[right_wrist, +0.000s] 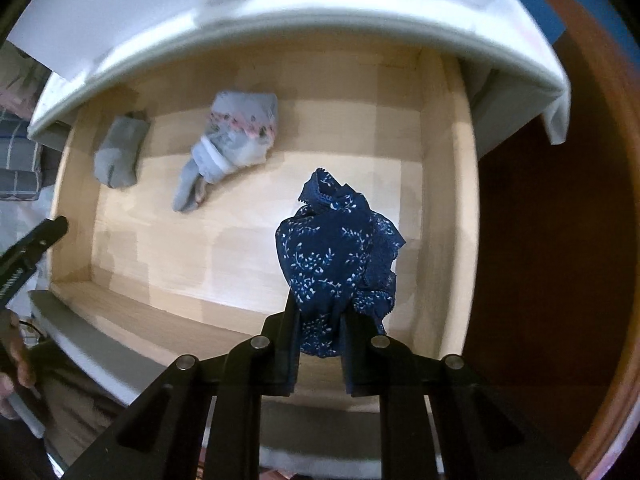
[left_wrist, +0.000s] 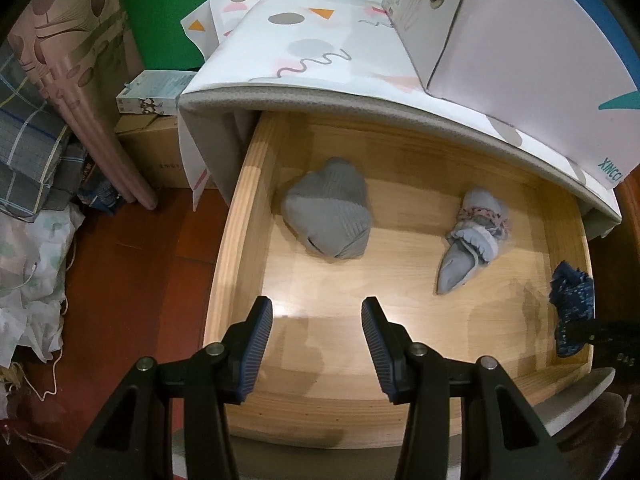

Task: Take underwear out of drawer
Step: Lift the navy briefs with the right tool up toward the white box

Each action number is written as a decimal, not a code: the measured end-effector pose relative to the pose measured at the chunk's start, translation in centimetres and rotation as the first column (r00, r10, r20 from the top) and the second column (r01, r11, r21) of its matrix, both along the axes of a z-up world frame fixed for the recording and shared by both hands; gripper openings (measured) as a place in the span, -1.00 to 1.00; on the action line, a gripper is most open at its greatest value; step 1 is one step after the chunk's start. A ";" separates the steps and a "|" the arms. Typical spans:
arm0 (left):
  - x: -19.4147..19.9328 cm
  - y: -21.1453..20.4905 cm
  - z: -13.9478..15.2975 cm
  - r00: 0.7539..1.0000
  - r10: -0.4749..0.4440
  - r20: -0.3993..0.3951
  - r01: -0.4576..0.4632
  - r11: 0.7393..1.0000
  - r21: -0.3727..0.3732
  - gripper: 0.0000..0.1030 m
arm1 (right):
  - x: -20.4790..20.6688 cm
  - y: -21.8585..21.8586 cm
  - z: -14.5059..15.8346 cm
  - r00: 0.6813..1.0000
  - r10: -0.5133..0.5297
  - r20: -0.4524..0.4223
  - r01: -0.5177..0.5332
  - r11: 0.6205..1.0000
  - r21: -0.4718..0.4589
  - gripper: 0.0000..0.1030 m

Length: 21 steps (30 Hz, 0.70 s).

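Standing pulled out under the white cabinet top (left_wrist: pixel 360 92): a pale wooden drawer (left_wrist: pixel 236 216). Inside, a grey folded bundle (left_wrist: pixel 330 216) at its left, a lighter grey bundle with pink trim (left_wrist: pixel 476 236) mid-floor. Navy floral underwear (right_wrist: pixel 340 256) hangs bunched above the drawer's right side, pinched in the right gripper (right_wrist: pixel 320 320). Left gripper (left_wrist: pixel 318 316) hovers over the front, jaws apart, nothing between them.

Right gripper (right_wrist: pixel 318 312) at lower centre, jaws clamped on navy floral underwear (right_wrist: pixel 340 256), bunched above the wooden drawer (right_wrist: pixel 448 208) floor. Grey folded sock (right_wrist: pixel 118 156) upper left; pale patterned bundle (right_wrist: pixel 230 148) beside it. Left gripper (right_wrist: pixel 30 254) at left edge.
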<state>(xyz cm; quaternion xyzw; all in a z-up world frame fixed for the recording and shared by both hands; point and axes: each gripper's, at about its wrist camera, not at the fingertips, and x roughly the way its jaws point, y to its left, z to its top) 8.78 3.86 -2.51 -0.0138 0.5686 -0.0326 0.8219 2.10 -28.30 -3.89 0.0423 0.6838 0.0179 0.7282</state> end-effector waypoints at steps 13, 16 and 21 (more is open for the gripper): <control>0.0 0.0 0.0 1.000 0.007 0.001 -0.007 1.000 -0.006 -0.08 | 0.0 1.5 10.4 0.989 0.035 0.145 -0.035 0.999 -0.004 -0.71; -0.1 0.1 0.2 1.000 0.008 0.008 -0.007 1.000 -0.011 -0.08 | 0.0 1.8 13.7 0.980 0.041 0.197 -0.042 0.999 0.000 -0.71; -0.1 0.2 0.2 1.000 0.013 0.007 -0.013 1.000 -0.019 -0.08 | 1.6 2.6 18.9 0.957 0.054 0.284 -0.052 0.999 -0.014 -0.71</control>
